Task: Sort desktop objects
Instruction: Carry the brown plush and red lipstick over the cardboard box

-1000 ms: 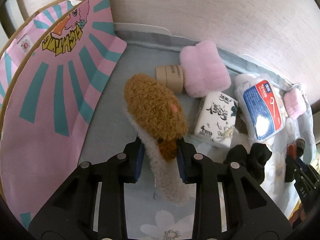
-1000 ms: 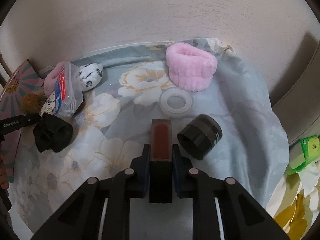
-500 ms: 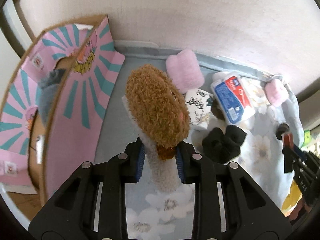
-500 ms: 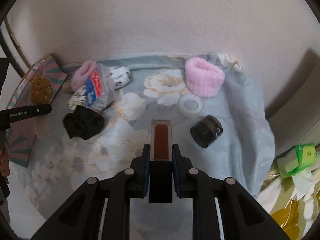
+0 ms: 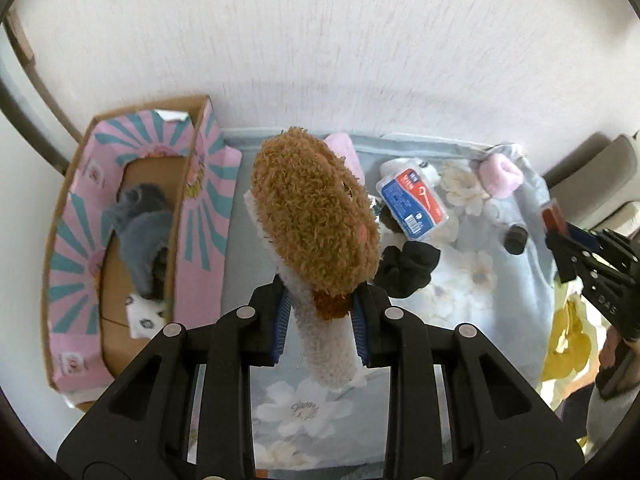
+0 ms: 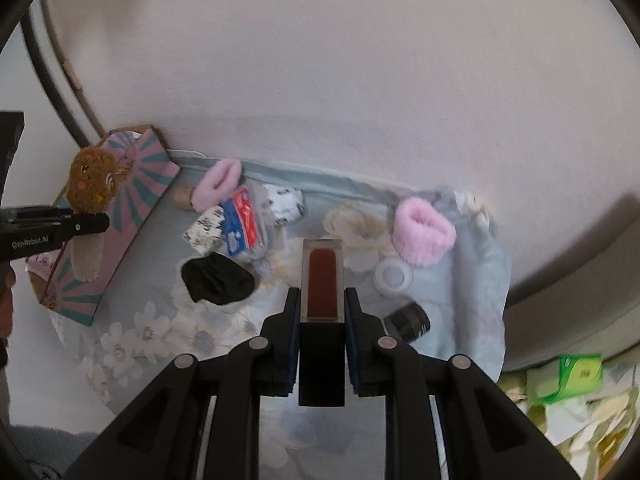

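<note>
1. Jaws of the left gripper (image 5: 320, 316) are clenching the brown plush toy (image 5: 316, 216); the right gripper (image 6: 322, 336) is pinching the dark red lip-gloss tube (image 6: 322, 284).
2. Both loads are now hanging well above the floral-clothed surface (image 5: 480, 280), having risen within the last second.
3. Pink patterned box (image 5: 204, 208), holding a grey plush, is lying just left of the toy.
4. Judgement: both pickups are succeeding; placement is remaining.

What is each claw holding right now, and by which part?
Left claw: a brown plush toy, gripped at the base where it meets its cream band. Right claw: a lip gloss tube, gripped at its dark cap end.
</note>
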`<action>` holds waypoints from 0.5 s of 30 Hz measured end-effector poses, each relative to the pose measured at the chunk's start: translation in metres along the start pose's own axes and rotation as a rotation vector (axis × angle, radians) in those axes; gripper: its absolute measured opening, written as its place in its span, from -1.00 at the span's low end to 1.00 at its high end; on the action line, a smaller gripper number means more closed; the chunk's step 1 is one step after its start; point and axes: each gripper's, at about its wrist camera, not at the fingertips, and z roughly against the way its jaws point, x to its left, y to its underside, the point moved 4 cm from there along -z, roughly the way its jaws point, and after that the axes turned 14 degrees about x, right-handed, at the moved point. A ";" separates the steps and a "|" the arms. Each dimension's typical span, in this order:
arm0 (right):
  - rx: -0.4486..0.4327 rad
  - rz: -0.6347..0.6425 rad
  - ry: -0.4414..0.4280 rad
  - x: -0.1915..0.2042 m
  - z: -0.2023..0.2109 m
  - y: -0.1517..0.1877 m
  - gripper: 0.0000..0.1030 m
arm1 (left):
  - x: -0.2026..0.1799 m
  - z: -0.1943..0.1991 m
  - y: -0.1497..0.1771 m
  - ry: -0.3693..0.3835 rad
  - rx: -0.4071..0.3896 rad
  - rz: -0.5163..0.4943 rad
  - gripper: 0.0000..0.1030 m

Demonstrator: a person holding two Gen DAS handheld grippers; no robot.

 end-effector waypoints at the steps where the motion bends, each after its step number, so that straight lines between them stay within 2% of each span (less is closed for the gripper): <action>1: 0.001 0.012 -0.010 0.004 0.003 -0.003 -0.65 | 0.001 0.008 0.001 -0.001 0.000 -0.013 -0.53; 6: -0.018 0.095 -0.041 0.032 0.022 -0.030 -0.65 | 0.019 0.033 0.002 -0.024 -0.019 -0.028 -0.53; 15: -0.040 0.259 -0.127 0.109 0.040 -0.087 -0.65 | 0.076 0.073 0.011 -0.032 -0.057 0.037 -0.53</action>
